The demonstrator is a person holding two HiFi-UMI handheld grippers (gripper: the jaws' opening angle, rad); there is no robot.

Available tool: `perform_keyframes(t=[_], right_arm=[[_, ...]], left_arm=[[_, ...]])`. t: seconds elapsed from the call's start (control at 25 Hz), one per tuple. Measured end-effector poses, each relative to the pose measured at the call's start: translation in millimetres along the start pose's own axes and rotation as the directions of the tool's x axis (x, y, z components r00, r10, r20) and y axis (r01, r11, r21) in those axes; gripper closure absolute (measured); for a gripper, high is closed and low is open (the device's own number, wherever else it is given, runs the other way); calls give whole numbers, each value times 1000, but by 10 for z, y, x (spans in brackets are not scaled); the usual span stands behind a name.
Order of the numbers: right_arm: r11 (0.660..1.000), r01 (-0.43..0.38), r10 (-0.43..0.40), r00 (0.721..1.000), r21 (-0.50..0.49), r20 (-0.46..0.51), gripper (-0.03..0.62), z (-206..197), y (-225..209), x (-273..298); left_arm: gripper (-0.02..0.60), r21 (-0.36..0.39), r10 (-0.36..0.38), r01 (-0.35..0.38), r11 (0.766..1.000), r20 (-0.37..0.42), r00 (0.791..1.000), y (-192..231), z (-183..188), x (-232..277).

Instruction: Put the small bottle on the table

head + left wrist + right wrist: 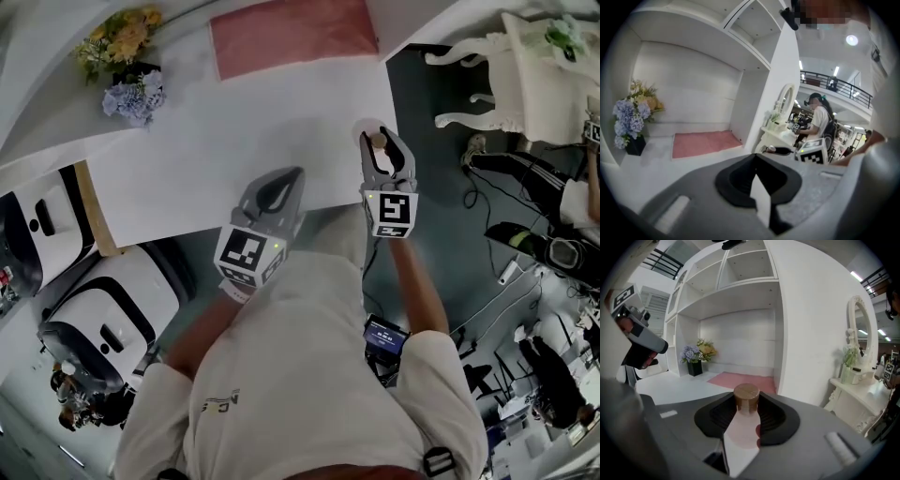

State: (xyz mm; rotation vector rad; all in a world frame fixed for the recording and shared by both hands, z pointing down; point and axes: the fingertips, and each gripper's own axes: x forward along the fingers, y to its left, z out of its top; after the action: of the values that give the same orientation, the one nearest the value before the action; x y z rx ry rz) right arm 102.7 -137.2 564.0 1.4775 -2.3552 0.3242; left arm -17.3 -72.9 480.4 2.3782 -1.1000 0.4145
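Note:
The small bottle [746, 401] has a round wooden cap and a pale pink body. It stands upright between the jaws of my right gripper [746, 414], which is shut on it. In the head view this gripper [380, 141] holds the bottle [378, 141] above the right front edge of the white table [206, 150]. My left gripper [289, 176] hovers over the table's front edge, left of the right one. Its jaws meet at the tips with nothing between them, as the left gripper view [755, 158] also shows.
A pink mat [292, 36] lies at the back of the table, and a vase of flowers [127, 66] stands at the back left. A white dressing table with a mirror [860, 366] is to the right. White machines [103, 319] sit on the floor at the left.

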Motion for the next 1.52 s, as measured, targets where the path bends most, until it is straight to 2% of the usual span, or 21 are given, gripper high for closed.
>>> perform_keyframes(t=[0.28,0.6,0.96,1.16,1.32,1.52], right_arm=[[1000,19,-19,999,8,-35,456,-335,-17,302],[999,4,-1,996,34,-85,456,-593,-3,527],[999,18,-15,997,39,-74,456,-598,-14,585],[999,1,3,994,44,-106,448,-601,8,588],[999,-11,16,992,39,-124,390,-587,58,570],[1000,-2,5,993,28,-115,384,-520,46,447]], left_arm=[[580,-26,5,-6,1000,-27,1000,100,-168,75],[580,-36,22,-24,999,-35,999,191,-220,42],[580,-36,17,-18,999,-38,999,256,-171,47],[580,-34,-10,9,999,-42,999,221,-168,83],[580,-31,-35,34,999,-45,998,172,-139,128],[580,-26,-48,47,999,-34,998,122,-99,147]])
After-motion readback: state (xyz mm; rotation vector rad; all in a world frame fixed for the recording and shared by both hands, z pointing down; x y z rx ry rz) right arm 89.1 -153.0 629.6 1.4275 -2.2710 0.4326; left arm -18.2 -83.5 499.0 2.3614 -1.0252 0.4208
